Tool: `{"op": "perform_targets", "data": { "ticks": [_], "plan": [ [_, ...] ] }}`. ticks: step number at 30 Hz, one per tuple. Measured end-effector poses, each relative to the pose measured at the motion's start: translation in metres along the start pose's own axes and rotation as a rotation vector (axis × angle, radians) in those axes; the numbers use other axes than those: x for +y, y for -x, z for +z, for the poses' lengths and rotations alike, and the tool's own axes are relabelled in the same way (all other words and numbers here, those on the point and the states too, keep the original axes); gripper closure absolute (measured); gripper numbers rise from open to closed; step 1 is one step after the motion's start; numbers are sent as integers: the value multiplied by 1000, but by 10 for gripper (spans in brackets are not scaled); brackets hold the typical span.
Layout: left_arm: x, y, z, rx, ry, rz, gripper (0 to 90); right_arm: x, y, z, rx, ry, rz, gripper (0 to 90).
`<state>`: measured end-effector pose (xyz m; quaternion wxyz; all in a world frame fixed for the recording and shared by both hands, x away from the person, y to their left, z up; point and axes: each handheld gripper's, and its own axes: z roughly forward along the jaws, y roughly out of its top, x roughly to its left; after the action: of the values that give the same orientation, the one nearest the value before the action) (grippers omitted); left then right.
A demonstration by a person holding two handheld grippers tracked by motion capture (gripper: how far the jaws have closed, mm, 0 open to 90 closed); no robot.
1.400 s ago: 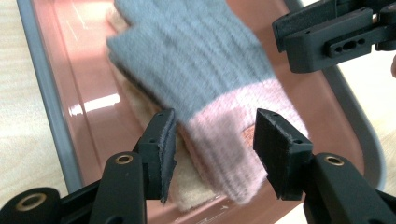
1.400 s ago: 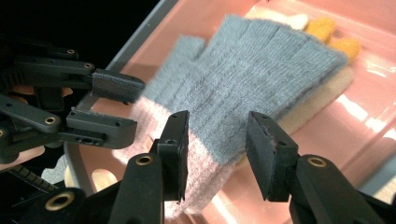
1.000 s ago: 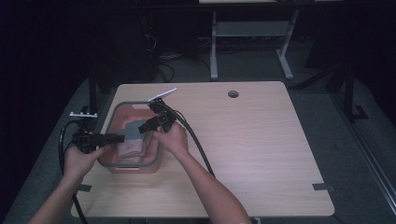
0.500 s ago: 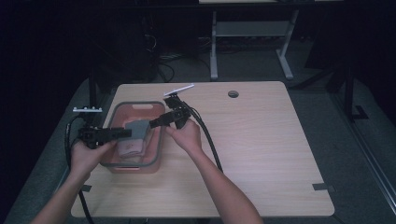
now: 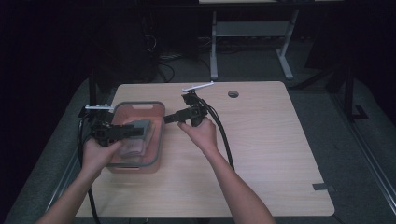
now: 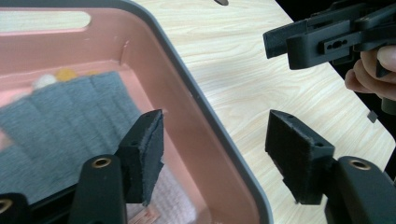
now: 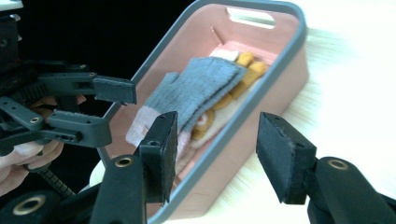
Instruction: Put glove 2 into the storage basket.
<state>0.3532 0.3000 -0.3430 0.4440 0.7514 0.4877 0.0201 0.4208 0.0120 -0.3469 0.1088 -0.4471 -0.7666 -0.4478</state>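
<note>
Both my grippers empty, jaws just opening | left gripper (image 5: 140,129) over pink plastic bin (image 5: 156,140) holding grey knitted cloth (image 7: 196,91) | right gripper (image 5: 169,118) beside its rim.

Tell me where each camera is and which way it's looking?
High view: sits above the person's side, looks forward and down on the table; both forearms, left gripper and right gripper show.
Left gripper view: rides the left gripper, looks across the pink bin; its open black jaws show.
Right gripper view: rides the right gripper, looks back at the bin; its open jaws and the left gripper show.
Shared: both gripper views see the grey sock in the bin.
</note>
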Motion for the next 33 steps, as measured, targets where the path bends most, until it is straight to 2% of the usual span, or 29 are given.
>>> {"op": "perform_targets", "data": {
  "ticks": [6, 13, 25, 33],
  "plan": [
    [3, 12, 7, -26, -1, 15, 350, -4, 10, -14, -15, 17, 20, 446],
    [6, 27, 16, -50, -6, 52, 334, -8, 22, -29, -18, 39, 50, 427],
    [7, 46, 29, -75, -15, 84, 305, -18, 41, -55, -49, 66, 71, 414],
    [7, 64, 41, -96, -27, 118, 289, -26, 56, -74, -62, 76, 103, 387]
  ]
}}
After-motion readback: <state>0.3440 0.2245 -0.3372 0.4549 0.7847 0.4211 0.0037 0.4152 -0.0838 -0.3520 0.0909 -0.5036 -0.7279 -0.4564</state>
